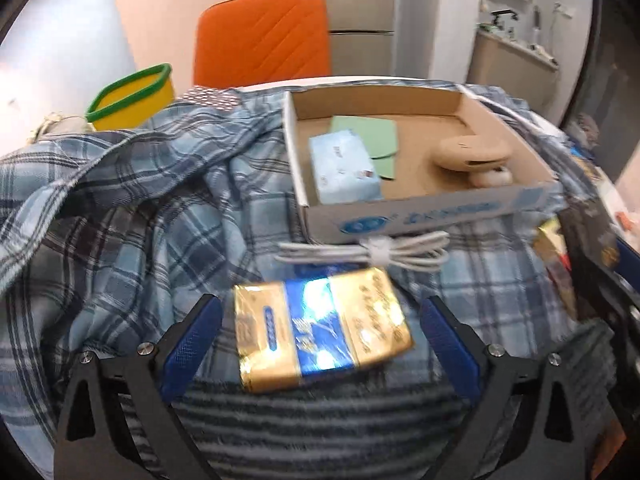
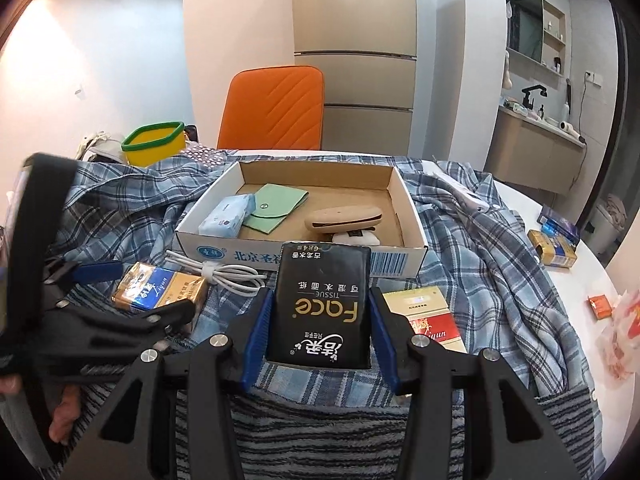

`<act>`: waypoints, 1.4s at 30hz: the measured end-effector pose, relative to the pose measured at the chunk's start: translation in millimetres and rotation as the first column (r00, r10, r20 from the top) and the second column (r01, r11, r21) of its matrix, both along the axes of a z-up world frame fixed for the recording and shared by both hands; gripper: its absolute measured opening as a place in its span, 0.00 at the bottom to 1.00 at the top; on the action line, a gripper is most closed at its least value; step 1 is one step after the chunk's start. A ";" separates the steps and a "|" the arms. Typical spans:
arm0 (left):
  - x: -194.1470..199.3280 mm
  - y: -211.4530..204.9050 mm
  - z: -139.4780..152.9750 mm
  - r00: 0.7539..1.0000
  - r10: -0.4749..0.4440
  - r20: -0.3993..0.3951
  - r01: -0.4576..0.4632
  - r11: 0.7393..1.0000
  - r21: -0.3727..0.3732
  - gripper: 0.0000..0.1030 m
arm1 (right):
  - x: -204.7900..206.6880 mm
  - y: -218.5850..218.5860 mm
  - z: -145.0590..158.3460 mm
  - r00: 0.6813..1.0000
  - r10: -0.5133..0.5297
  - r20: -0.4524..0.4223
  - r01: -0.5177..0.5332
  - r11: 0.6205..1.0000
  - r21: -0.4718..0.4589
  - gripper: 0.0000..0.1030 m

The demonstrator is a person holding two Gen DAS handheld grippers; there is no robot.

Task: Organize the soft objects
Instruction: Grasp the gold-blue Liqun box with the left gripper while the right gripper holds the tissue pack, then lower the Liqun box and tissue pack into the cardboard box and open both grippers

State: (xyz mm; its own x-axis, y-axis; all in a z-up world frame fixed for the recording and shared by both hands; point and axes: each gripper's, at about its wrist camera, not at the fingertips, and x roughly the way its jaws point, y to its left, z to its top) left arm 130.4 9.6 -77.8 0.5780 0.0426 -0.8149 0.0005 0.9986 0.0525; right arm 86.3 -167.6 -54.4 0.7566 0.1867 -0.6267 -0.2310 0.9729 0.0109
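The right gripper (image 2: 320,316) is pinching a black tissue pack (image 2: 320,304) just before the box (image 2: 408,216) on the plaid shirt (image 2: 480,248), while the left gripper (image 1: 320,344) is hovering with fingers spread around a gold pack (image 1: 320,328) lying beside a white cable (image 1: 368,254).

My left wrist camera sat low and close over the plaid shirt (image 1: 132,216), looking forward between its fingers toward the cardboard box (image 1: 420,216) and orange chair (image 1: 262,36). My right wrist camera looked the same way from farther back and to the right. Both views shared the cardboard box (image 2: 304,258), white cable (image 2: 224,274) and orange chair (image 2: 272,106).
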 end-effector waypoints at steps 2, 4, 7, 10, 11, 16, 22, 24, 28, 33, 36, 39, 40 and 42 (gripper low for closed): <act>4.7 -1.5 -3.7 1.000 0.007 -0.023 -0.006 1.000 0.005 0.96 | 1.1 -0.7 -0.3 1.000 -0.002 -0.007 0.002 1.000 0.006 0.47; 10.7 -2.0 -10.3 0.998 0.011 -0.067 -0.011 1.000 0.001 0.96 | 1.4 -0.7 -0.1 1.000 -0.002 -0.008 0.002 1.000 0.009 0.47; 14.5 4.8 -17.9 0.994 0.040 -0.099 -0.043 0.999 -0.025 0.96 | 0.4 -0.5 0.1 1.000 0.004 -0.005 -0.004 1.000 0.008 0.47; 11.3 10.4 -15.8 0.994 0.050 -0.094 -0.057 0.996 -0.065 0.89 | -0.7 0.7 0.5 1.000 0.007 0.003 -0.007 1.000 0.003 0.47; 8.8 10.8 -13.4 0.995 0.050 -0.082 -0.055 0.996 -0.069 0.89 | -0.4 0.5 0.5 1.000 0.007 0.003 -0.007 1.000 0.002 0.47; -15.1 7.1 7.8 0.999 -0.003 0.042 0.007 0.995 -0.097 0.88 | -0.4 -0.7 1.4 1.000 0.003 0.007 -0.003 1.000 0.006 0.47; -66.3 6.9 44.5 0.940 -0.073 0.333 0.126 0.982 -0.141 0.88 | -3.5 -5.8 7.2 0.999 -0.018 0.049 0.017 1.000 0.022 0.47; -79.0 6.5 53.9 0.909 -0.080 0.410 0.148 0.979 -0.138 0.88 | -4.4 -7.3 9.5 0.997 -0.026 0.070 0.024 0.999 0.027 0.47; -94.3 4.8 64.9 0.861 -0.085 0.502 0.158 0.982 -0.105 0.88 | -9.5 -8.4 15.7 0.991 -0.035 0.132 0.031 0.999 0.035 0.47; -107.6 2.7 75.3 0.826 -0.056 0.561 0.118 0.990 -0.075 0.88 | -25.9 -7.5 26.2 0.972 -0.012 0.233 0.001 0.999 0.048 0.47; -117.9 6.1 86.2 0.784 -0.044 0.620 0.118 0.990 -0.080 0.88 | -37.1 -6.9 31.5 0.955 -0.004 0.298 -0.014 0.998 0.057 0.47; -128.5 6.3 101.5 0.737 -0.044 0.675 0.135 0.987 -0.082 0.88 | -48.5 -9.1 39.0 0.930 -0.007 0.368 -0.021 0.997 0.073 0.47; -131.0 5.3 107.5 0.717 -0.049 0.696 0.140 0.987 -0.074 0.88 | -52.2 -11.0 43.1 0.919 -0.009 0.394 -0.026 0.996 0.084 0.47; -134.2 3.7 117.8 0.677 -0.056 0.734 0.144 0.988 -0.057 0.88 | -56.6 -13.0 49.9 0.907 0.000 0.422 -0.045 0.994 0.097 0.47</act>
State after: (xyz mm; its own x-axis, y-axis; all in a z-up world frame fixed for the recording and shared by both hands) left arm -3.8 13.3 40.0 0.9856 -0.1085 -0.1300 0.1066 0.9941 -0.0213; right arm 29.7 -180.7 -4.5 0.9404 0.2528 -0.2275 -0.2582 0.9661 0.0064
